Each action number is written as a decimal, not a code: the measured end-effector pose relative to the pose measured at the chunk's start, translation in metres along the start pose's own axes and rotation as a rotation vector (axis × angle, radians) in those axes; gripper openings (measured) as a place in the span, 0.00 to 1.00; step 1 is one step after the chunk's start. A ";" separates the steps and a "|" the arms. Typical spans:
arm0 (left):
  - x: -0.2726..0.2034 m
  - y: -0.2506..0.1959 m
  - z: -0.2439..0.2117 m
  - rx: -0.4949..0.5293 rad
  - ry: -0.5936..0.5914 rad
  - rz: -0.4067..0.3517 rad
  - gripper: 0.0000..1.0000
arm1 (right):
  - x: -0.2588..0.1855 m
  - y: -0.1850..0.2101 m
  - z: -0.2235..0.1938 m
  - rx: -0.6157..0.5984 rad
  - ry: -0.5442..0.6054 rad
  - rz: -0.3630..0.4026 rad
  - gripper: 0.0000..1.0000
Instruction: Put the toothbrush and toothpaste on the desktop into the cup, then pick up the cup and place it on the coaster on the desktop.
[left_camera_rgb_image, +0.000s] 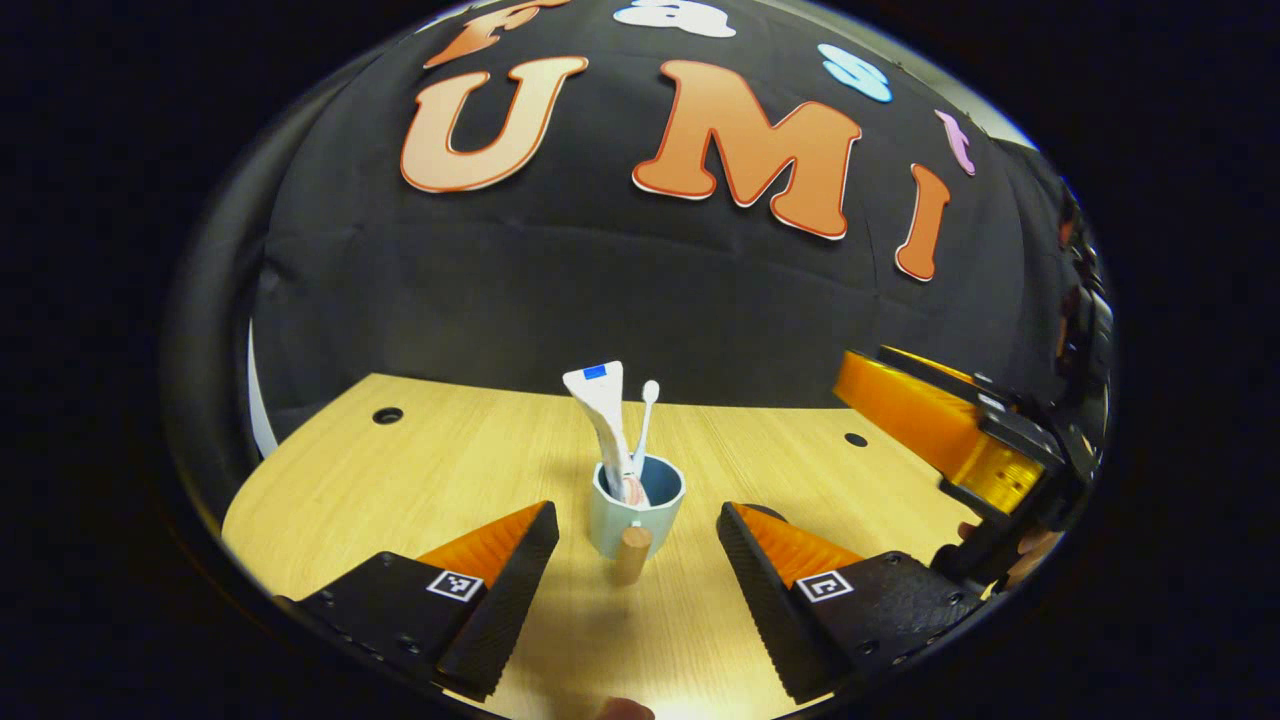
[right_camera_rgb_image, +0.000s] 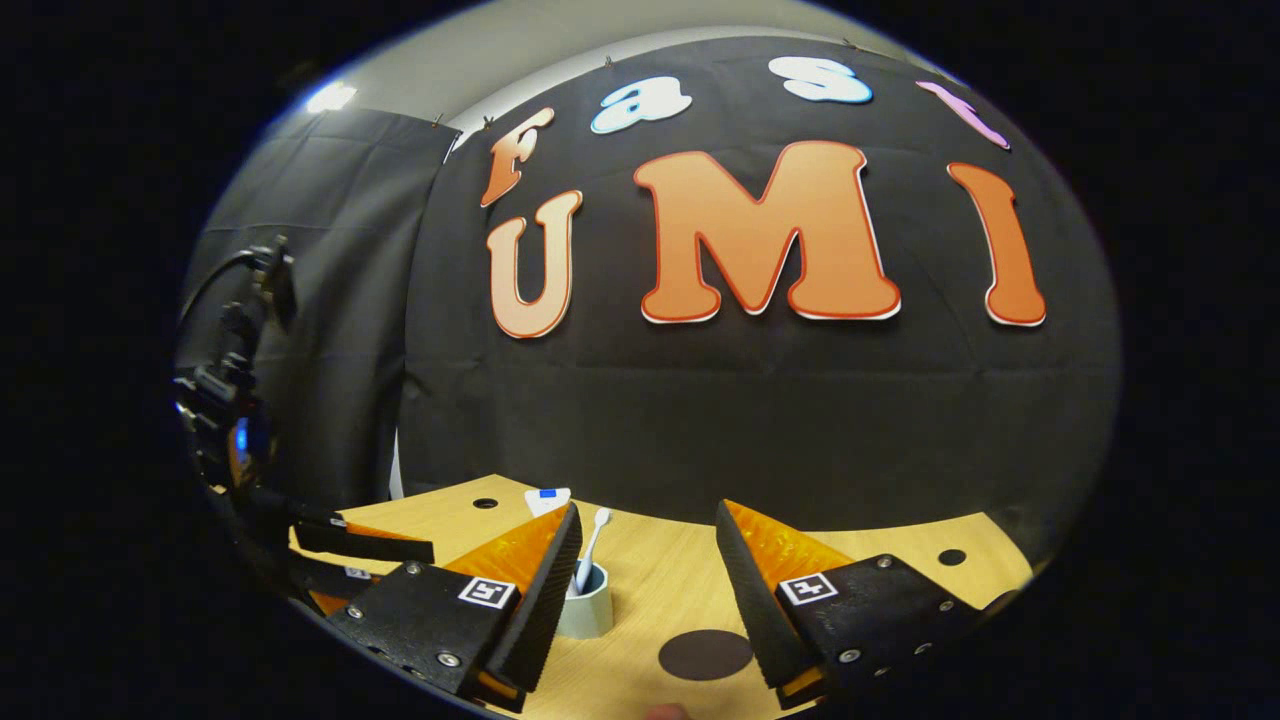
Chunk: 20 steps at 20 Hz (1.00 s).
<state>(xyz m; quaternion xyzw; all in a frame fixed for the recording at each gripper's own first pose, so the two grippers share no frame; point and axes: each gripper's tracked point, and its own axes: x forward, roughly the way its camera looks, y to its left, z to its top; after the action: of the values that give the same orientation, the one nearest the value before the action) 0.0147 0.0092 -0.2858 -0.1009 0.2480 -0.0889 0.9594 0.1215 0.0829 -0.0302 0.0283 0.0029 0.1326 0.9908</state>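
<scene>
I judge the first half done: the toothpaste tube (left_camera_rgb_image: 603, 415) and toothbrush (left_camera_rgb_image: 645, 420) stand in the cup (left_camera_rgb_image: 632, 510) on the counter (left_camera_rgb_image: 400, 480). My left tongs (left_camera_rgb_image: 637, 570) and right tongs (right_camera_rgb_image: 648, 590) are both spread and empty. Left to do: lift the cup onto the dark coaster (right_camera_rgb_image: 705, 654) beside it.

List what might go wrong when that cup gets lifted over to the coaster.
1. The toothpaste tube and toothbrush stand tall and lean out of the cup; a tilt could tip them out.
2. The left gripper is open around the wooden handle; gripping that alone may let the cup swing.
3. The right gripper hangs near the dark coaster and may be in the way.
</scene>
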 end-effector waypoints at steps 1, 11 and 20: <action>0.004 -0.001 0.002 -0.008 0.032 0.005 0.98 | -0.009 -0.007 0.007 -0.022 -0.009 -0.022 0.83; 0.074 -0.002 -0.020 0.132 0.321 0.096 0.97 | -0.076 -0.031 0.047 -0.045 -0.086 -0.048 0.90; 0.091 -0.006 -0.059 0.168 0.588 0.122 0.98 | -0.114 -0.067 0.037 -0.029 -0.095 -0.093 0.91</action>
<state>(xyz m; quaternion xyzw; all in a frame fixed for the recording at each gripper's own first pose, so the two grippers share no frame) 0.0633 -0.0257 -0.3766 0.0237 0.5124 -0.0766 0.8550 0.0300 -0.0135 0.0030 0.0202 -0.0447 0.0849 0.9952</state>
